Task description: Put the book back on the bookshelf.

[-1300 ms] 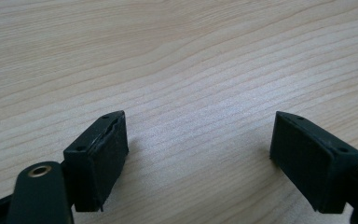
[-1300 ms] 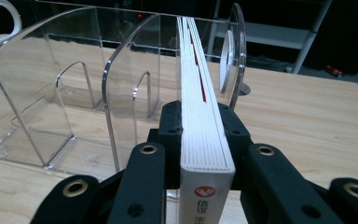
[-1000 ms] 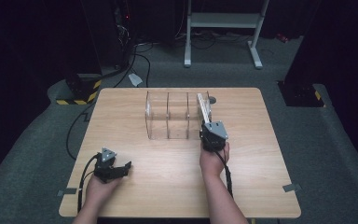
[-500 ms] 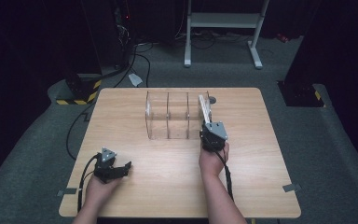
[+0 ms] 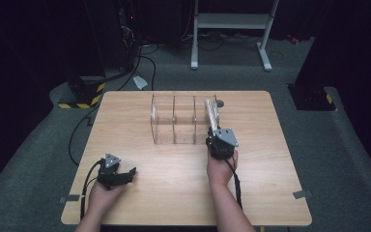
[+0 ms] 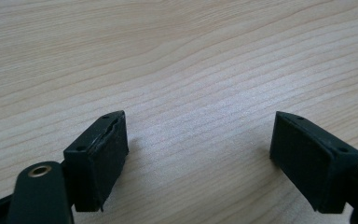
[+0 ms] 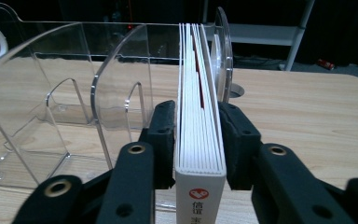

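Note:
A white book (image 7: 200, 140) stands upright in the rightmost slot of a clear acrylic rack (image 7: 74, 93), spine toward the camera. In the high view the book (image 5: 212, 115) leans in the rack (image 5: 174, 121) at mid table. My right gripper (image 7: 198, 135) straddles the book's near end. Its jaws have just been opening, and the pads (image 7: 165, 140) sit close beside the covers without squeezing them. From above, the right gripper (image 5: 214, 136) points at the rack's right end. My left gripper (image 5: 129, 172) rests on the table at front left, and its jaws (image 6: 198, 154) stand wide apart over bare wood.
The rack's two left slots hold nothing. A small round hole (image 5: 220, 104) sits in the table behind the rack. Cables (image 5: 84, 181) trail off the front left edge. A white stand (image 5: 232, 29) and floor cables lie beyond the table.

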Action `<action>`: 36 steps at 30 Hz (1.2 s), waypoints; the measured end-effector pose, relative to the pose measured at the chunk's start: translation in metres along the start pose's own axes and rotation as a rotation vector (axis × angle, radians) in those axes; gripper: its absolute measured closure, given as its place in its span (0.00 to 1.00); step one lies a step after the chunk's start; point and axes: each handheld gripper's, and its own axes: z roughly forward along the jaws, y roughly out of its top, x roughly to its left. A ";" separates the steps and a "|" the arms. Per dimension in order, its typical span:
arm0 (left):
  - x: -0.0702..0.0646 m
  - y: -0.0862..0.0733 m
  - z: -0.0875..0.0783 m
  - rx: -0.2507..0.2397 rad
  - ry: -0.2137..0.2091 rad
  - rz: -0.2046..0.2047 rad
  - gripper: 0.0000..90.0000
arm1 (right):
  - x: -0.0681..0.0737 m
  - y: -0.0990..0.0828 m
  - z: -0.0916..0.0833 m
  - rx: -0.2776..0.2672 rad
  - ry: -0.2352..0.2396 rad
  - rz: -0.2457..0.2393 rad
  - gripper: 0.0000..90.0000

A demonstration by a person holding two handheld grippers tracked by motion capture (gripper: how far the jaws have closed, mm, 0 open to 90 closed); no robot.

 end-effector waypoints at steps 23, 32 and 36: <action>0.000 0.000 0.000 0.001 0.002 0.003 0.22 | -0.021 -0.025 -0.026 0.062 0.172 -0.022 0.76; 0.000 0.000 0.000 0.000 0.002 0.003 0.22 | -0.019 -0.028 -0.026 0.058 0.138 -0.013 0.81; 0.000 0.000 0.000 0.000 0.002 0.003 0.22 | -0.018 -0.029 -0.026 0.055 0.111 0.011 0.82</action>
